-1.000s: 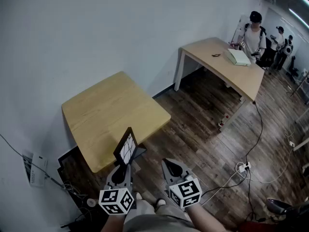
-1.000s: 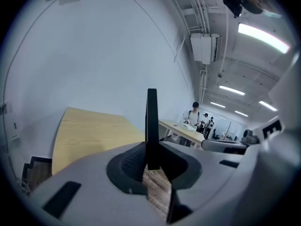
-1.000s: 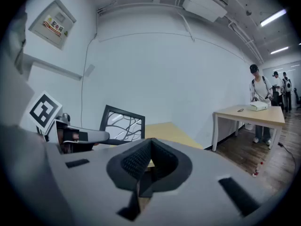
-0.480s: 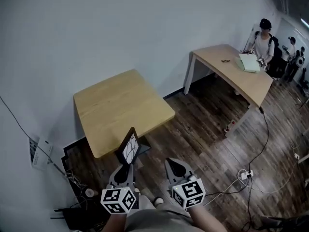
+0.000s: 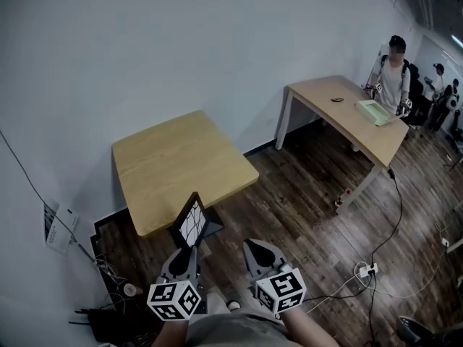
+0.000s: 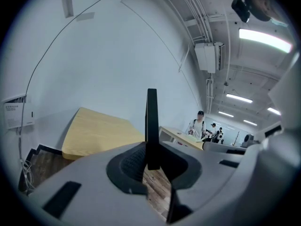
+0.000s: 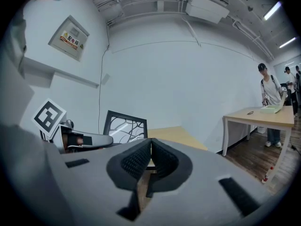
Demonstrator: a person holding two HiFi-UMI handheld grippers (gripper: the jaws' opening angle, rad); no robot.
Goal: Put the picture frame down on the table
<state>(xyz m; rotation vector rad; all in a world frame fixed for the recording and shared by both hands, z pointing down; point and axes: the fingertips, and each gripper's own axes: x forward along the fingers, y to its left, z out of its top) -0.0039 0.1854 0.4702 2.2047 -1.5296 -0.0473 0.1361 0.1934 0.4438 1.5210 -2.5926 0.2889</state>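
The black-rimmed picture frame with a white branch-pattern face [image 5: 191, 220] stands upright in the left claw [image 5: 184, 253], which is clenched on its lower edge. Its long side runs up and away from the claw, with the face turned towards the right claw [image 5: 257, 254]. It hangs over the floor just short of the near edge of the pale square wooden table [image 5: 181, 166]. The table lies straight ahead and a little to the left, so the left arm is plainly the nearer one. The right claw is closed on nothing, further from that edge. Since a second ago the frame has stayed at that near edge in the same grip; only the table has shifted slightly in view.
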